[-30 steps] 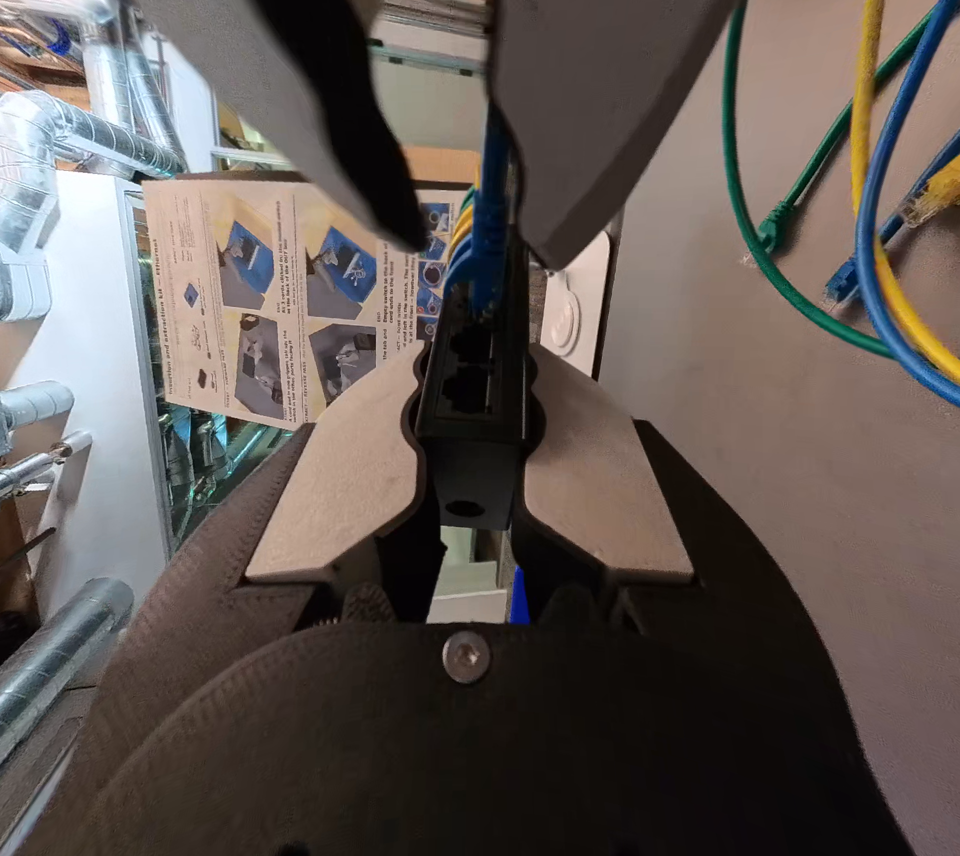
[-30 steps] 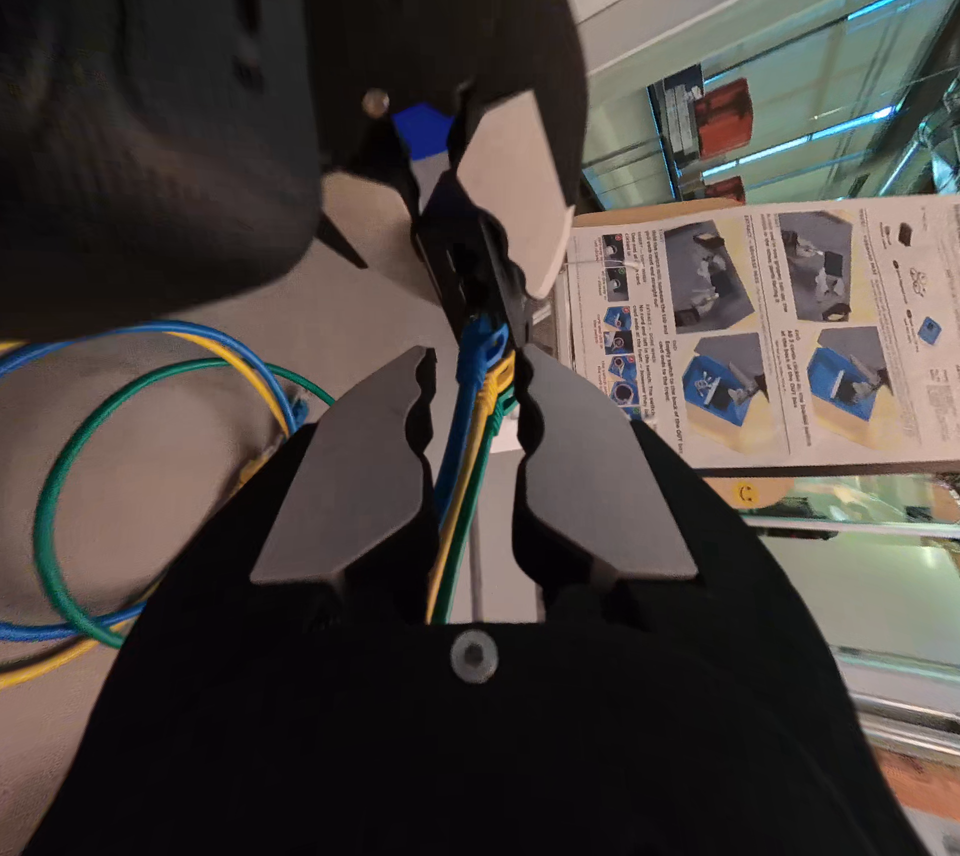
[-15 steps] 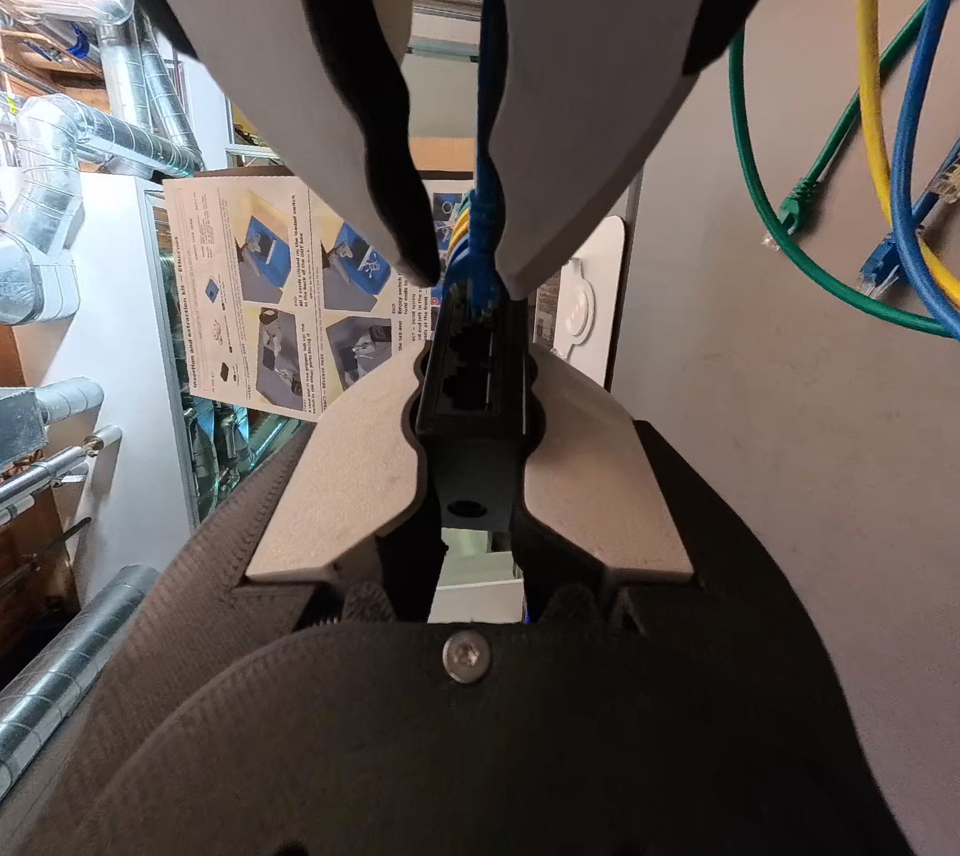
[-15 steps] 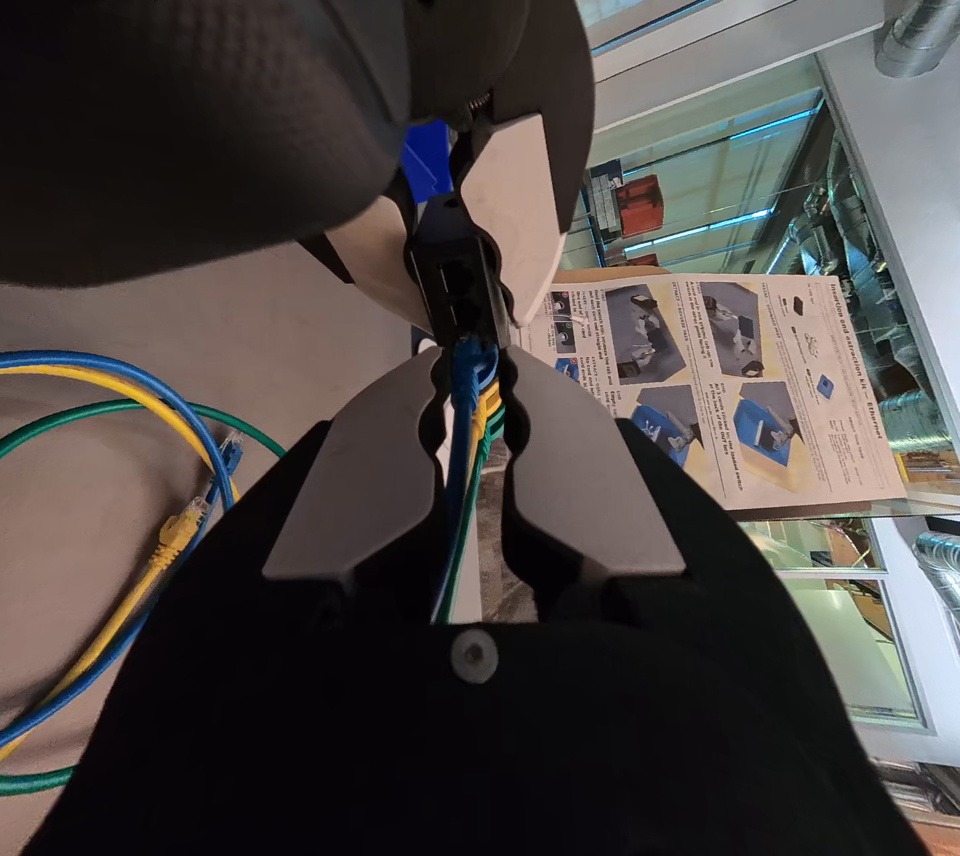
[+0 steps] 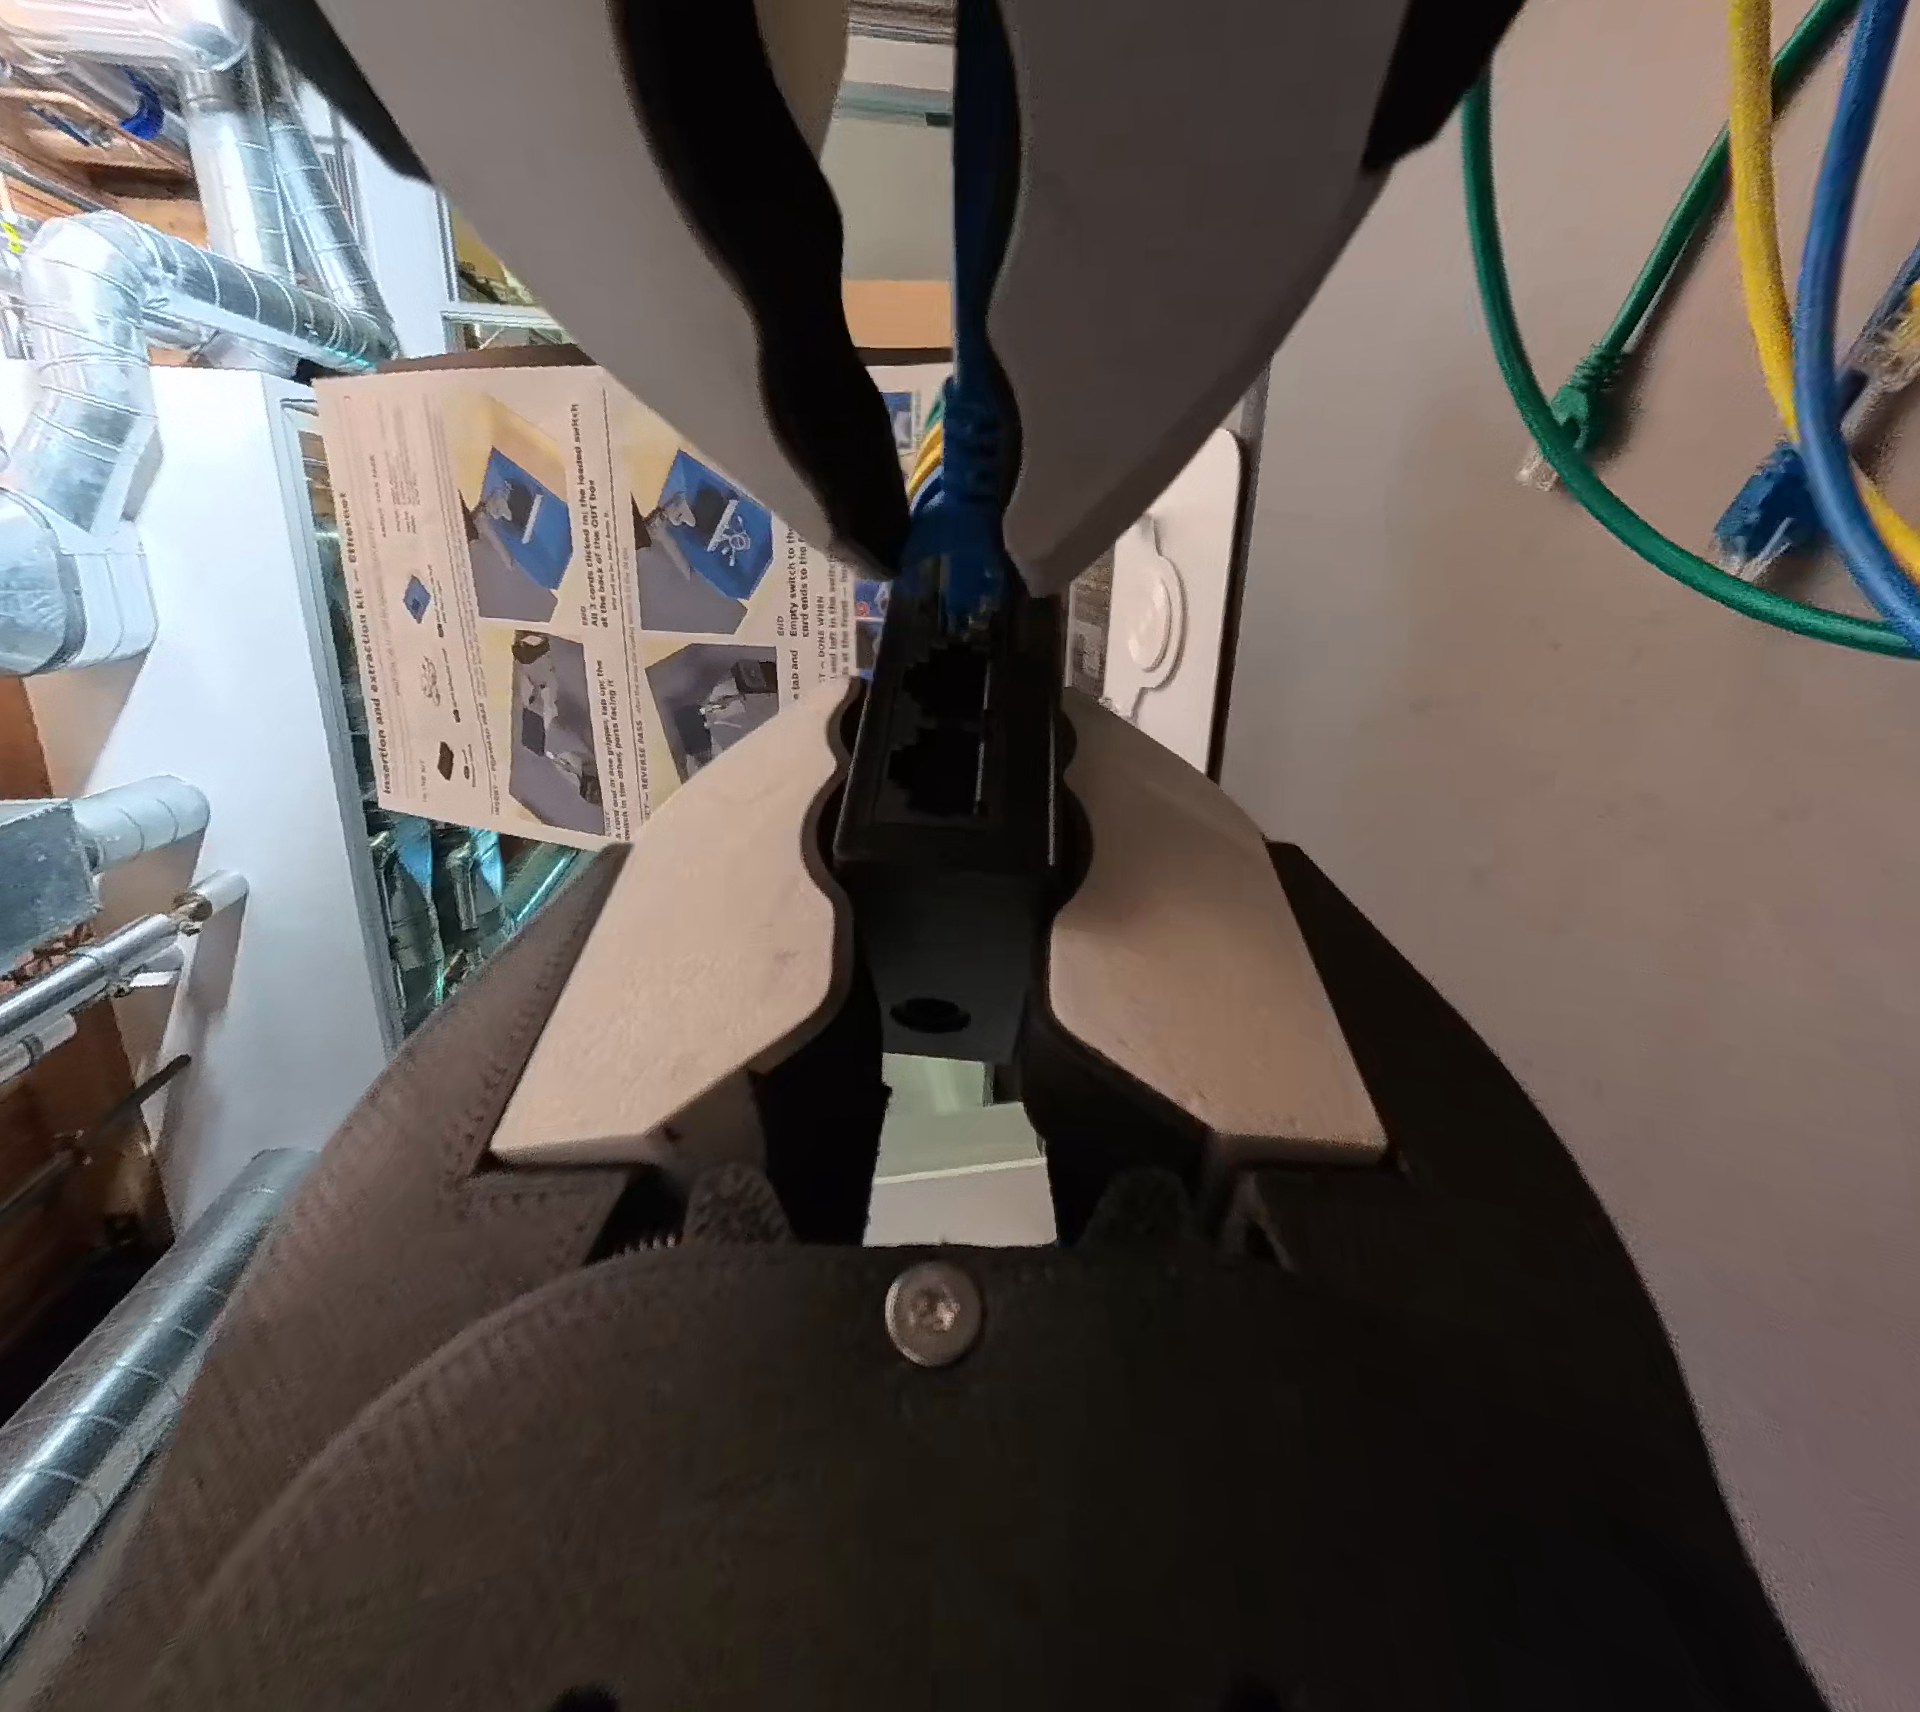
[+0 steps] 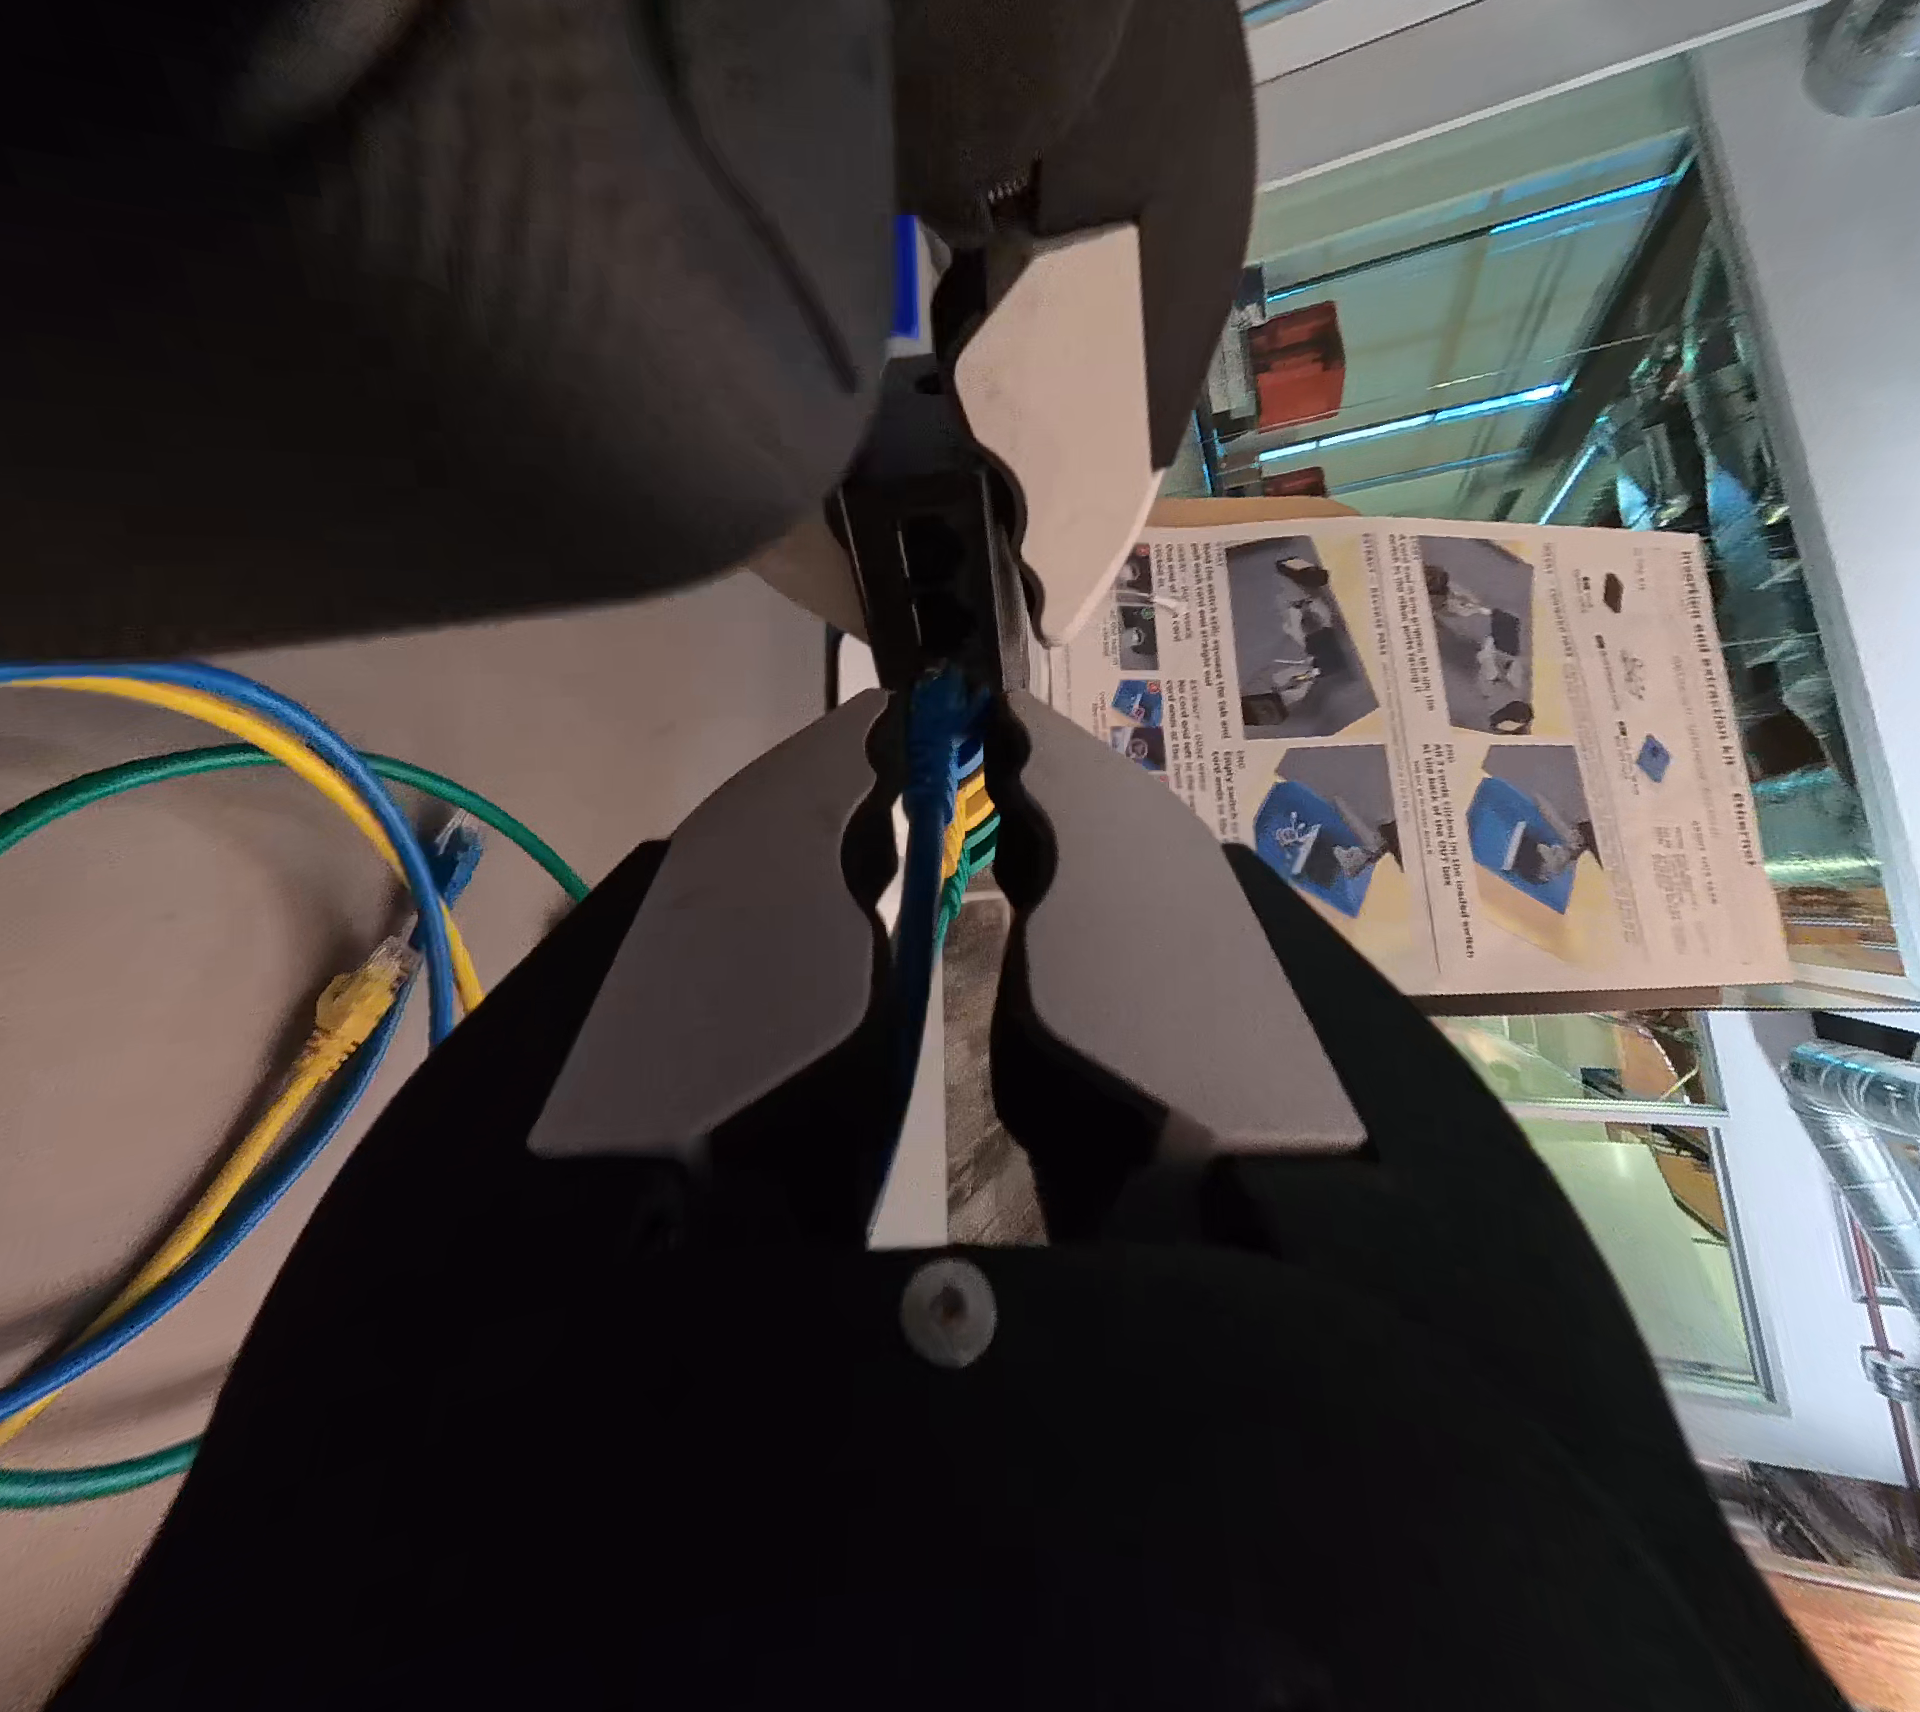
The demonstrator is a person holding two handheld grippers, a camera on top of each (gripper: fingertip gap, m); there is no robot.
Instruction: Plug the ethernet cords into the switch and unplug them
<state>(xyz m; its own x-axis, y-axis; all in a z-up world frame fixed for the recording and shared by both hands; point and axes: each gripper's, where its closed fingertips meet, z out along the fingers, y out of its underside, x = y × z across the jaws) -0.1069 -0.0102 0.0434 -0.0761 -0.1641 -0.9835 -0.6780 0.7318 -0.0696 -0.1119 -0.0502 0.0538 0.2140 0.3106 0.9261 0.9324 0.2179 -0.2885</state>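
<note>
My left gripper (image 5: 951,727) is shut on the black switch (image 5: 951,893) and holds it in the air, with two empty ports facing the camera. My right gripper (image 6: 945,717) comes from the opposite side and is shut on the blue cord's plug (image 6: 940,727), whose tip sits in a switch (image 6: 935,561) port. Yellow (image 6: 971,805) and green (image 6: 977,852) plugs lie just behind the blue one, at the farther ports. In the left wrist view the right gripper (image 5: 961,566) fills the top and pinches the blue plug (image 5: 961,519).
The free ends of the green (image 5: 1579,405), blue (image 5: 1766,509) and yellow (image 6: 358,1002) cords lie in loops on the grey table (image 5: 1558,935). A printed instruction sheet (image 5: 540,602) stands behind, with a white pad (image 5: 1174,613) beside it. Metal ducts (image 5: 104,457) run at the left. The gap from one gripper's tips to the other's is roughly 4 centimeters.
My right gripper has moved in toward the switch and its jaws have narrowed onto the blue plug. The left gripper keeps its hold on the switch. Both views have tilted a little.
</note>
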